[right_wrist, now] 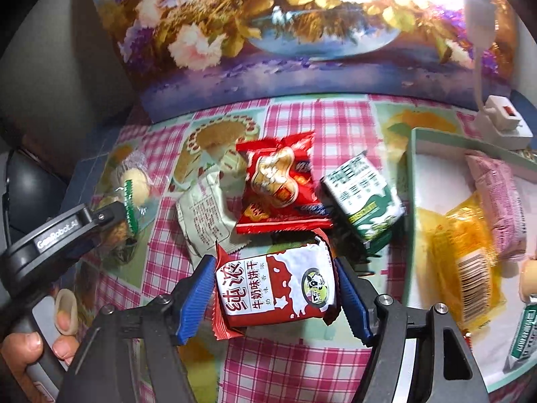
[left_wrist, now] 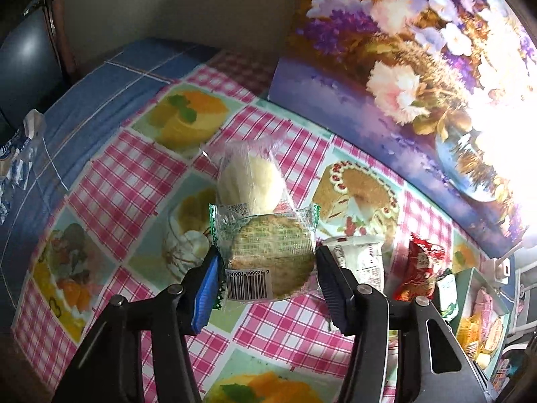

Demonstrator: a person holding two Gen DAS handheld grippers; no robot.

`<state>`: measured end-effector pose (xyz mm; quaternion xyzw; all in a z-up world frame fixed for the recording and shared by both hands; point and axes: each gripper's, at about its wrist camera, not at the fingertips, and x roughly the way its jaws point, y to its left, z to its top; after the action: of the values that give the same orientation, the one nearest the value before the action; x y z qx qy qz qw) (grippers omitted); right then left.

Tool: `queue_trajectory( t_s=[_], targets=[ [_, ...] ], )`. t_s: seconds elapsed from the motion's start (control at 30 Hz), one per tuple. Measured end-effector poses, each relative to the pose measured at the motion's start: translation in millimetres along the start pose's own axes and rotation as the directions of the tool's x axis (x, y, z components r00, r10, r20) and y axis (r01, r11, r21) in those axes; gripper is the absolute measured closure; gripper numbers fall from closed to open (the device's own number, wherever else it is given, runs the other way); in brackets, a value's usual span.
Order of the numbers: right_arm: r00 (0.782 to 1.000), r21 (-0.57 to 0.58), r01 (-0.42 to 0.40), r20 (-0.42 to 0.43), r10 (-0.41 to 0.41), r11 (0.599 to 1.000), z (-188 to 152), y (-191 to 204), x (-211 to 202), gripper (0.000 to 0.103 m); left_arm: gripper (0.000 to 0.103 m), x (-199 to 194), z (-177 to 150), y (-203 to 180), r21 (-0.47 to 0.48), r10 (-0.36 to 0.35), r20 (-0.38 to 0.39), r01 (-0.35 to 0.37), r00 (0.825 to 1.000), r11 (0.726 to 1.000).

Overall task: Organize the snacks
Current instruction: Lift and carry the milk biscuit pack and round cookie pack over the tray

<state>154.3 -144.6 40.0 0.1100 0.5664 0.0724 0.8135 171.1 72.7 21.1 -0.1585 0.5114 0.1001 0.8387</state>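
I hold cracker pack (left_wrist: pixel 268 262) pinched in left claw (left_wrist: pixel 266 268). Right claw (right_wrist: pixel 275 288) clamps biscuit pack (right_wrist: pixel 275 285). Box (right_wrist: pixel 414 168), right of right claw, has several snacks. Ahead: red pack (right_wrist: pixel 280 184), green pack (right_wrist: pixel 364 198), pale pack (right_wrist: pixel 201 211) unsorted.

Black tool (right_wrist: pixel 275 288), ribbed blue pads (right_wrist: pixel 196 299), seemingly plastic.

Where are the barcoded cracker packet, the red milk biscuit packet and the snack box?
Cracker packet (left_wrist: pixel 268 255): left wrist view, on the round cracker.
Milk biscuit packet (right_wrist: pixel 275 288): right wrist view, on its front label.
Snack box (right_wrist: pixel 412 181): right wrist view, on its left wall.
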Motion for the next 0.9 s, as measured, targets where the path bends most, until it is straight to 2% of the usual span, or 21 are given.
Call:
queue_trajectory(
  t_s=[0.23,0.5,0.7,0.9],
  targets=[
    [0.999,0.053,0.01,0.053,-0.013,0.999,9.7,-20.3,-21.5,0.03,0.046,-20.2,0.5,-18.7,0.038,-0.016,0.036,0.014,0.999,0.999],
    [0.992,0.17,0.037,0.109,-0.056,0.985,17.1,-70.3,-52.7,0.03,0.046,-39.5,-2.0,-62.5,0.119,-0.066,0.063,0.059,0.996,0.991],
    [0.982,0.271,0.085,0.143,-0.127,0.959,18.5,-116.3,-69.0,0.03,0.046,-47.5,-15.3,-116.7,0.241,-0.112,0.062,0.094,0.992,0.966],
    [0.975,0.366,0.103,0.145,-0.166,0.925,16.3,-158.6,-80.0,0.03,0.045,-52.7,-41.4,-177.1,0.386,-0.162,0.046,0.132,0.986,0.913]
  ],
)
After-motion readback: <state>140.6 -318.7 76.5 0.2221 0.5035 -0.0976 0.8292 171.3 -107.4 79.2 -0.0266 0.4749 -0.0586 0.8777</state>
